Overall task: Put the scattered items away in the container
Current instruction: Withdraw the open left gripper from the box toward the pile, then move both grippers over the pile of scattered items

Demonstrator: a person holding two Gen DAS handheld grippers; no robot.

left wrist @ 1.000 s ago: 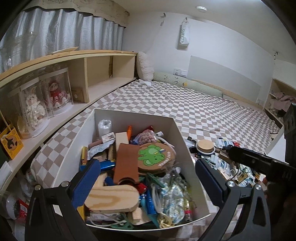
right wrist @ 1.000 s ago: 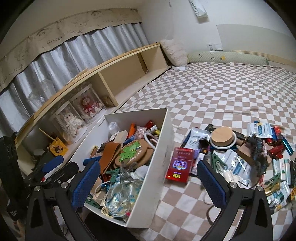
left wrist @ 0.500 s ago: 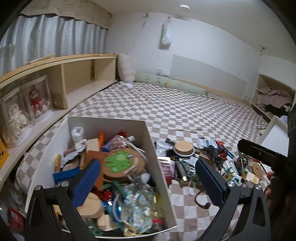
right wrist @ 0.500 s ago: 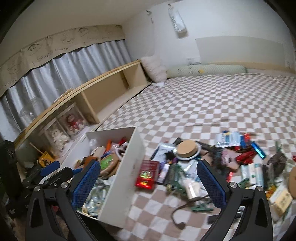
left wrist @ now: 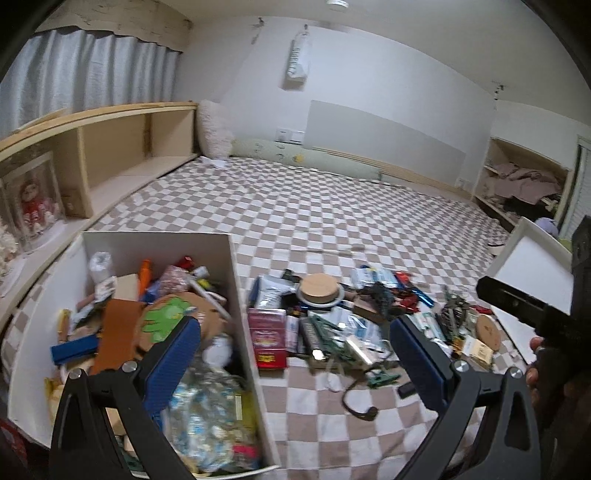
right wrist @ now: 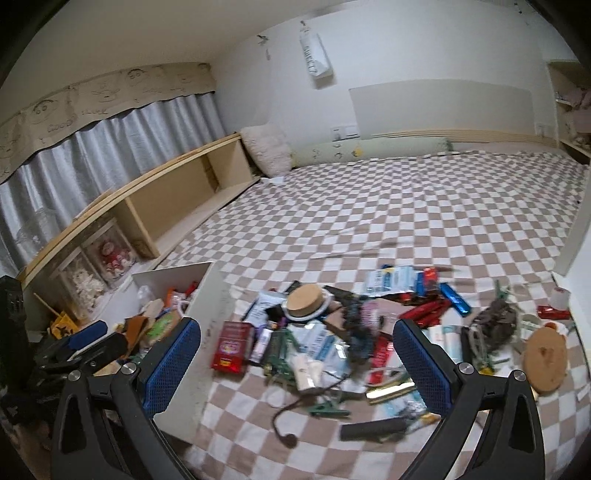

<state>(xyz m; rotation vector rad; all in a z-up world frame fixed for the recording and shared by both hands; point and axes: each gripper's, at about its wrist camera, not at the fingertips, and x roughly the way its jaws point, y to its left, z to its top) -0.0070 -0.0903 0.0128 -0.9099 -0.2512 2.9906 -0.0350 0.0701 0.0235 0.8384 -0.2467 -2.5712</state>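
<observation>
Left wrist view: the left gripper is spread wide with nothing in it, hanging over the right wall of the white box (already stuffed). A red pack lies just beside that wall.

Right wrist view: the right gripper is spread too, empty, above the scattered pile on the checkered blanket, box at left.

A: Dim, even indoor light; a ceiling lamp glows at the top edge.
B: Strong fisheye bending, black corners. The scattered items are smeared by motion blur (the container's contents too), shadows soft.
</observation>
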